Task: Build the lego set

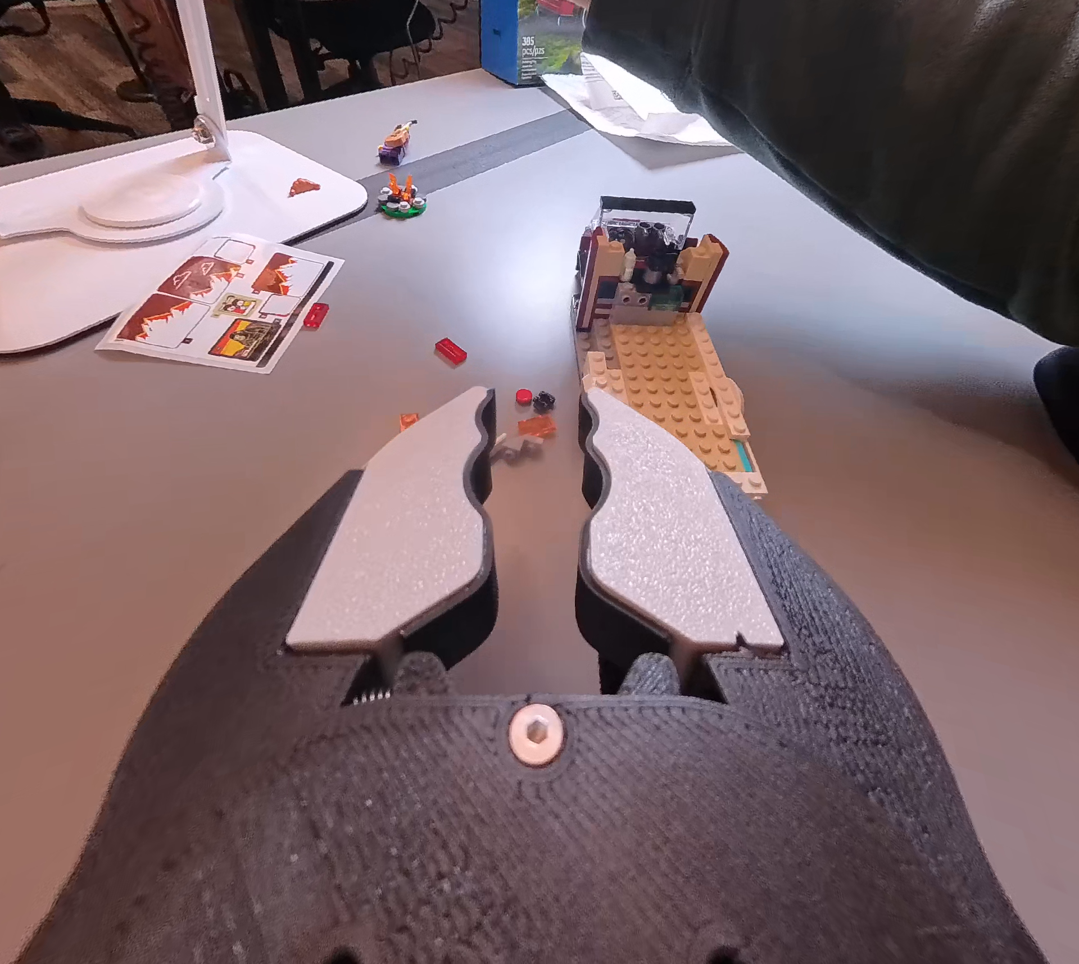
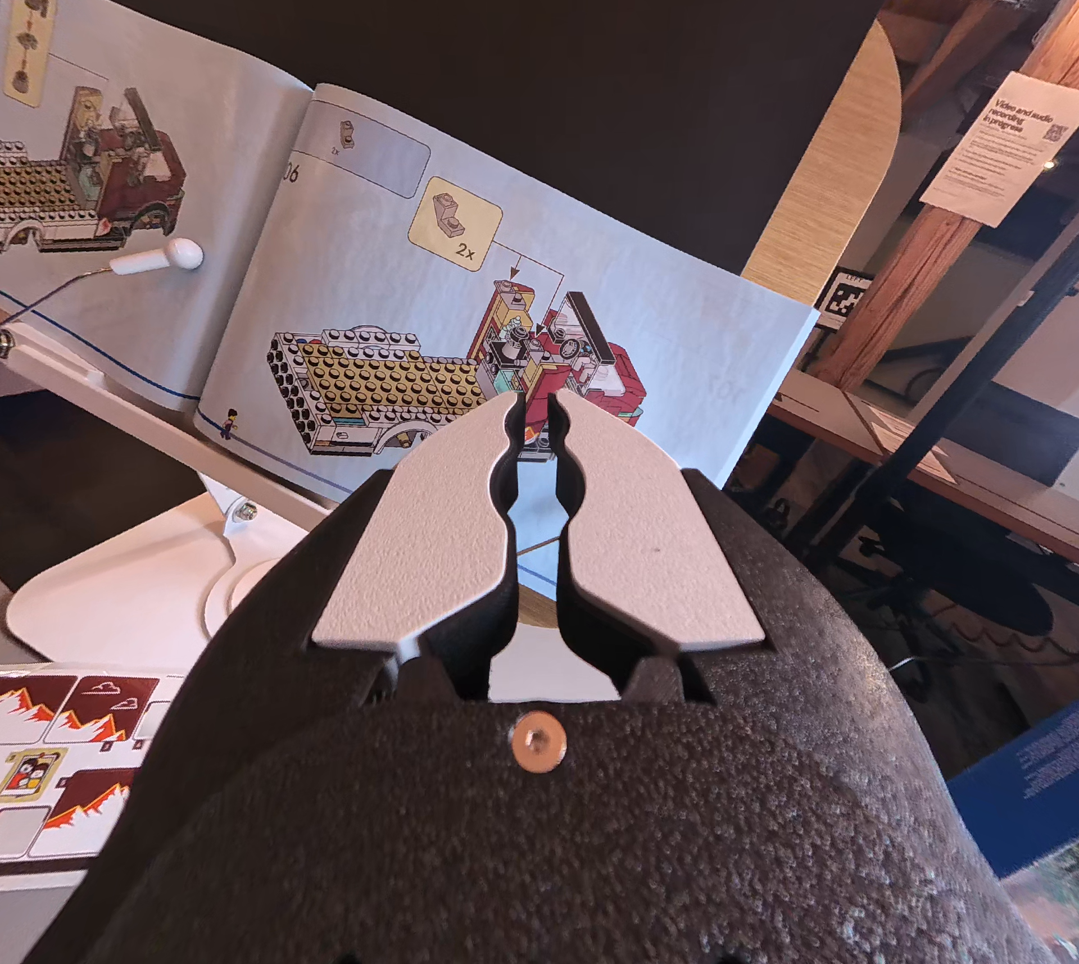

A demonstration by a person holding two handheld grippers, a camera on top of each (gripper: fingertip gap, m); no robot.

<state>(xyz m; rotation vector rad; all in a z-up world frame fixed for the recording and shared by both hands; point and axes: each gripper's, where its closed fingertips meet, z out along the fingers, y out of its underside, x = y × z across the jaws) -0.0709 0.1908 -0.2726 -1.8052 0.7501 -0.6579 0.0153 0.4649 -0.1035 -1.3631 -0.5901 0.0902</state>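
A green-sleeved arm (image 1: 846,78) stretches high across the grey table (image 1: 817,247). The half-built lego truck (image 1: 654,329) stands beside the left gripper (image 1: 537,405), spread empty over loose pieces (image 1: 536,425). The right gripper (image 2: 536,402), raised toward the instruction booklet (image 2: 409,294), is slightly parted, holding nothing.

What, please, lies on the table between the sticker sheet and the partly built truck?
In the left wrist view, two loose red tiles lie between the sticker sheet and the partly built truck; otherwise the grey table is bare there.

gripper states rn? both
Left gripper: open, empty, over loose pieces.
Right gripper: open, narrow gap, empty, facing the manual.
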